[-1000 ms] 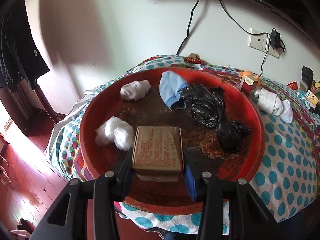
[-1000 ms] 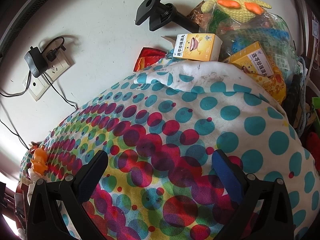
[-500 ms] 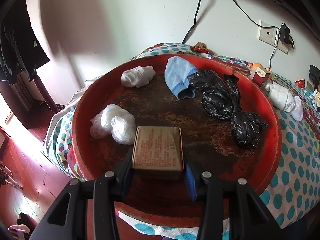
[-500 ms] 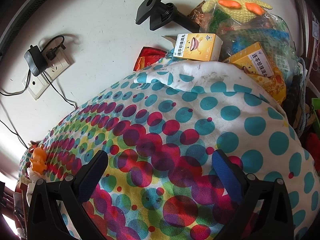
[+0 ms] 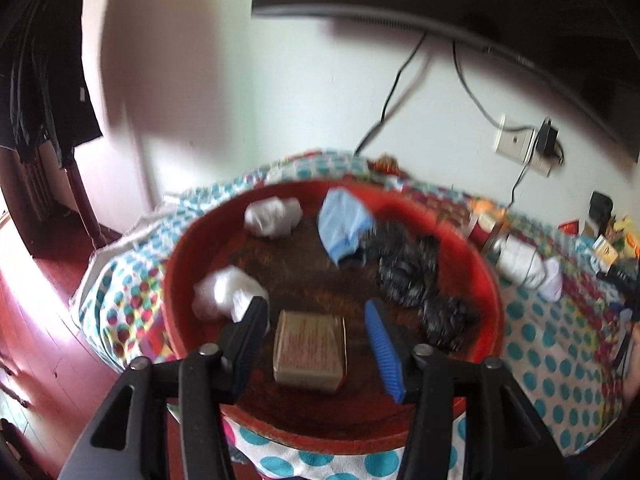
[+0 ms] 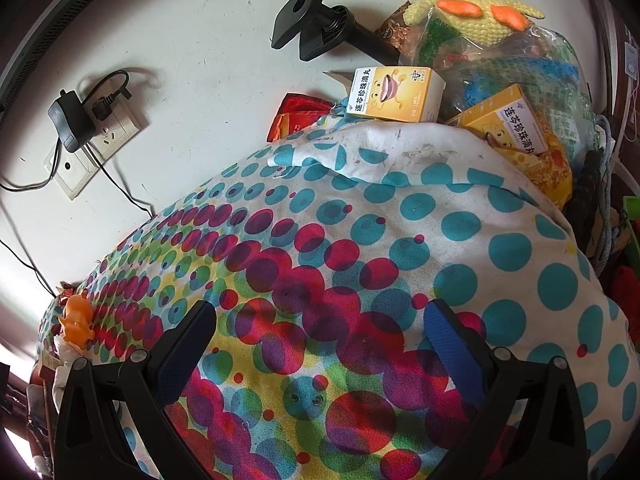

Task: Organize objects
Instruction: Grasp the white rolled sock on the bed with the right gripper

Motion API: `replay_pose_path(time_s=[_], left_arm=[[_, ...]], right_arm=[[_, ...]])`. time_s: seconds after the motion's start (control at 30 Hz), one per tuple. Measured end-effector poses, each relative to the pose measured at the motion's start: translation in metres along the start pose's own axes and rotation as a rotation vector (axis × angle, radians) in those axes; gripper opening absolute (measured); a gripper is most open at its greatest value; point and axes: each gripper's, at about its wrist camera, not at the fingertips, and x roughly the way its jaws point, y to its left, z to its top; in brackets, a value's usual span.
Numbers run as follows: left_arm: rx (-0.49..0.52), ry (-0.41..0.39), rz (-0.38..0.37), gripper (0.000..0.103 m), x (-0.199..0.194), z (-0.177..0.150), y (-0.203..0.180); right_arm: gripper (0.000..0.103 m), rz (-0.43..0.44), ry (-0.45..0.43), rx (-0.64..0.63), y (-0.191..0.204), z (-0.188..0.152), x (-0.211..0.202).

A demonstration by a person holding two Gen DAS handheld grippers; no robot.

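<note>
A brown cardboard box (image 5: 310, 346) with red print lies flat near the front of a round red tray (image 5: 178, 264). My left gripper (image 5: 316, 316) hovers over it, jaws opening, pads clear of the box on both sides. Also in the tray are a crumpled white plastic bag (image 5: 224, 294), a white sock bundle (image 5: 272, 216), a light blue cloth (image 5: 342, 228) and a black plastic bag (image 5: 416, 280). My right gripper (image 6: 320, 336) stands open over the dotted bedspread (image 6: 360, 248) with nothing between its fingers.
Beside the tray lie a rolled white sock (image 5: 528, 266) and a small red pack (image 5: 482, 224). Two yellow medicine boxes (image 6: 394, 94), a yellow knitted toy (image 6: 476, 14), a black clamp stand (image 6: 316, 28) and an orange figurine (image 6: 78, 316) sit along the wall. A wall socket (image 6: 96, 136) holds chargers.
My left gripper has let go of the brown box, which now lies in the tray, and has lifted and drawn back. The right gripper has not moved.
</note>
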Motion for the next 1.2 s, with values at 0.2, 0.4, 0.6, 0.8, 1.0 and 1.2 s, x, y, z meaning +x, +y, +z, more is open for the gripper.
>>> replay_pose_path(time_s=[0.2, 0.4, 0.6, 0.8, 1.0, 1.2], left_arm=[[-0.044, -0.177, 0.007, 0.065, -0.068, -0.002, 0.001], [0.0, -0.131, -0.073, 0.073, -0.075, -0.063, -0.031], [-0.005, -0.058, -0.187, 0.073, -0.063, -0.101, -0.05], [0.025, -0.078, -0.248, 0.073, -0.07, -0.101, -0.064], [-0.016, -0.073, -0.26, 0.073, -0.074, -0.1, -0.057], [-0.027, -0.055, -0.261, 0.073, -0.068, -0.1, -0.055]], right_arm=[[0.103, 0.009, -0.003, 0.006, -0.001, 0.0, 0.0], [0.103, -0.026, 0.01, -0.022, 0.005, -0.001, 0.002], [0.103, 0.012, 0.096, -0.34, 0.06, -0.035, -0.001], [0.103, 0.127, 0.013, -0.624, 0.145, -0.091, -0.049], [0.102, 0.053, 0.048, -0.675, 0.191, -0.106, -0.037], [0.064, 0.102, 0.133, -0.657, 0.203, -0.11, -0.012]])
